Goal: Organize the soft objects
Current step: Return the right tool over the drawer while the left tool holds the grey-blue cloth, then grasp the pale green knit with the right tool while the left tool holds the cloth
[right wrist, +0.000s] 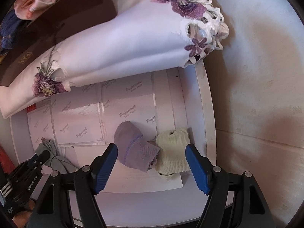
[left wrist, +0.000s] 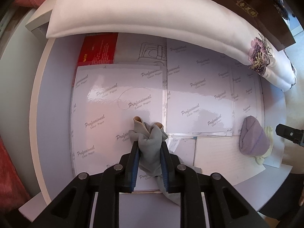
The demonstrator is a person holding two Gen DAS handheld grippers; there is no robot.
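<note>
A white table fills both wrist views, its top covered with glossy sheets printed "Professional Color Paper". Beyond both tongs, at the far edge, lies a folded white cloth with purple embroidered flowers, and a dark brown box rests on top of it.

The left gripper points steeply down at the table. Its blue-padded jaws are nearly together, clenched on a bunched grey sock. The sock's two tan-lined cuffs stick out past the fingertips and its tail hangs down behind the pads.

The right gripper points straight down with its jaws spread wide and nothing pressed by either pad. Between and just beyond its fingertips lie a rolled lilac sock and a rolled cream sock, touching side by side on the paper. The lilac one is nearer the left pad, the cream one nearer the right pad. I cannot tell whether either pad touches a sock.

In the right wrist view, the left gripper and its grey sock appear far off to the left.
</note>
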